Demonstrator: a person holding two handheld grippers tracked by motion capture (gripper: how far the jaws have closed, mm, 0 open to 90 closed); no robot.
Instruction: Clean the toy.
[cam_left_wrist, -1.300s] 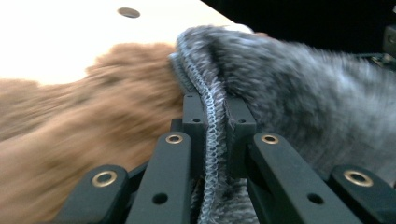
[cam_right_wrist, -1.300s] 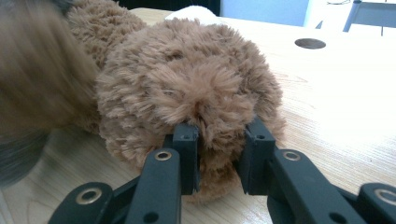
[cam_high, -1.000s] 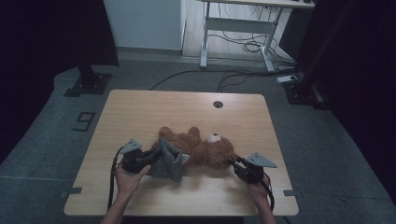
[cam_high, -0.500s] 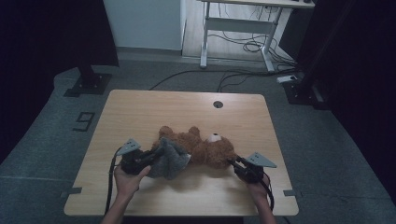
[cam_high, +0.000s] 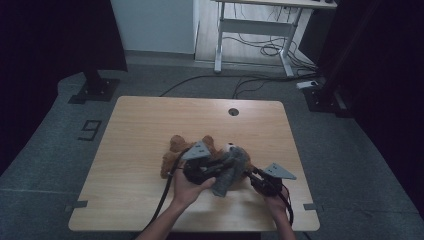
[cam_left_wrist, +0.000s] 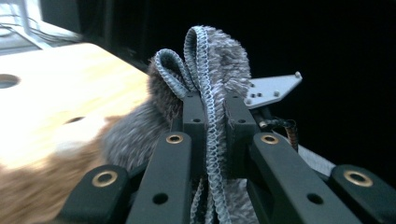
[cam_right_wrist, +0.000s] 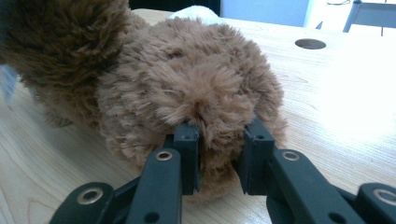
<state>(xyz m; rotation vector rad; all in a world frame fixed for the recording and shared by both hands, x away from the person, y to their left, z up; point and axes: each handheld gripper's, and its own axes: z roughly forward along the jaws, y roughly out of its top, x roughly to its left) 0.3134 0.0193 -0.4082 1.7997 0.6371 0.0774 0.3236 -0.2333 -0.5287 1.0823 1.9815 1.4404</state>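
The grey garment (cam_left_wrist: 205, 60) is pinched by its ribbed hem in the left gripper (cam_left_wrist: 212, 107), above the bear (cam_right_wrist: 187, 84) mid-table. The bear's plush is clamped by the right gripper (cam_right_wrist: 219, 135). Both are judged soft, light, best gripped at edges.

Brown plush on the teddy bear (cam_right_wrist: 187, 88), darker brown on the tuft at upper left, lighter tan on the rounded part between the black jaws, a white patch at the top edge. Grey fuzzy cloth (cam_left_wrist: 219, 60) flecked light and dark, edged with pale blue-grey ribbed trim in fine crosswise stripes. Matte black on the left gripper (cam_left_wrist: 215, 121) and on the right gripper (cam_right_wrist: 219, 156), with 4 brass-coloured rivet rings across each. Light grey on the 2 three-cornered plates, dotted with small silver screws. Pale honey wood grain on the table (cam_high: 150, 130), 1 dark round hole near its far edge. Speckled grey on the floor (cam_high: 45, 150).
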